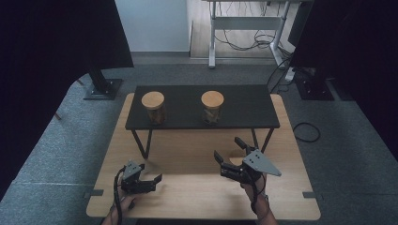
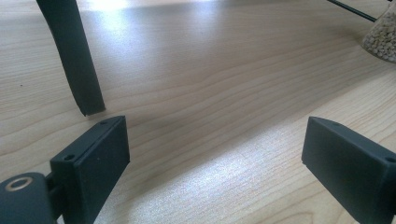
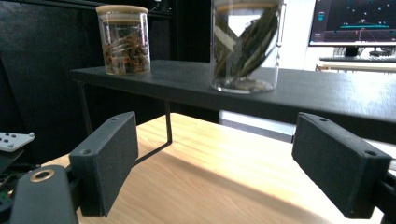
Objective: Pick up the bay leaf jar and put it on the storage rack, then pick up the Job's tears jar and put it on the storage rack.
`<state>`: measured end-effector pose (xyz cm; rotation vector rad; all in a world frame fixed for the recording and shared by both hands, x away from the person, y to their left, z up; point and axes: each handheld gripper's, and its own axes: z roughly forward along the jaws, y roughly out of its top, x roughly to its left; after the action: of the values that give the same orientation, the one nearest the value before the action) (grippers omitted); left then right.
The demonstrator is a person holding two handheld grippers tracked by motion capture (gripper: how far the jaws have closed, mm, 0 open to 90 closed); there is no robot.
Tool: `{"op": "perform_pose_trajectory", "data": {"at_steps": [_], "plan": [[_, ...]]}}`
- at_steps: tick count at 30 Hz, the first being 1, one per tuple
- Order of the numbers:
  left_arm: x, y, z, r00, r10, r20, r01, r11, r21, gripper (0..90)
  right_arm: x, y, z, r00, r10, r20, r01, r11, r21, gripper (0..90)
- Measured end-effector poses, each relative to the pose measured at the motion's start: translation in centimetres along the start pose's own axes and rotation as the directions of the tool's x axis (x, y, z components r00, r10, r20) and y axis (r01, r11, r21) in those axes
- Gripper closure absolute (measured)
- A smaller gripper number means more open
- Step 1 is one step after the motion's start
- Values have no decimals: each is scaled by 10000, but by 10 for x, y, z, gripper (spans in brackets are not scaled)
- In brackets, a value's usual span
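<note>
Two grippers, both low over the front of the table, each with jaws spread wide and nothing between them. Left gripper near the front-left, held by a hand coming in from the bottom edge, cable looping down beside it, jaws aimed toward the middle of the table. Right gripper further forward and to the right, grey three-cornered plate on top, gripped by the other hand, jaws aimed up toward the shelf.

From the left gripper view, bare pale wood between the two black pads, a dark leg of the shelf standing on the wood just beyond the left pad, and at the far upper right a heap of small pale grains, unclear in what container.

From the right gripper view, open gap between the pads, with the shelf ahead and above, and two glass jars on it. Nearer jar holding long greenish strips, straight ahead over the gap. Farther jar with brownish contents and a wooden lid, off to the left.

From the high view, both jars well apart on the dark shelf: one toward its left end, the other near its middle, both capped with round wooden lids. Shelf raised on thin legs over the back half of the table. Grey carpet all around, dark drapes at both sides
</note>
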<state>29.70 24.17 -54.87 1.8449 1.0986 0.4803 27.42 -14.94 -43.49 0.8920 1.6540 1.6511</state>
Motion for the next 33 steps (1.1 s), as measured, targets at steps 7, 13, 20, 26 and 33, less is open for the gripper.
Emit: {"op": "perform_pose_trajectory", "data": {"at_steps": [7,13,20,26,33], "plan": [[0,0,0,10000,-26,-1,26,10000,10,71,2,-19,-12,9996,277,111,-279,9995,145,141],[0,0,0,10000,3,-9,-3,10000,-2,71,5,-31,-18,9996,236,130,-242,9984,503,142],[-1,0,0,10000,30,-2,-30,10000,23,71,7,-48,-24,9995,247,187,-264,9946,1002,141],[-1,0,0,10000,35,5,-35,10000,64,71,4,-60,-27,9985,436,322,-476,9895,1365,142],[-1,0,1,10000,45,0,-45,10000,81,71,3,-61,-29,9980,510,362,-554,9896,1328,137]]}}
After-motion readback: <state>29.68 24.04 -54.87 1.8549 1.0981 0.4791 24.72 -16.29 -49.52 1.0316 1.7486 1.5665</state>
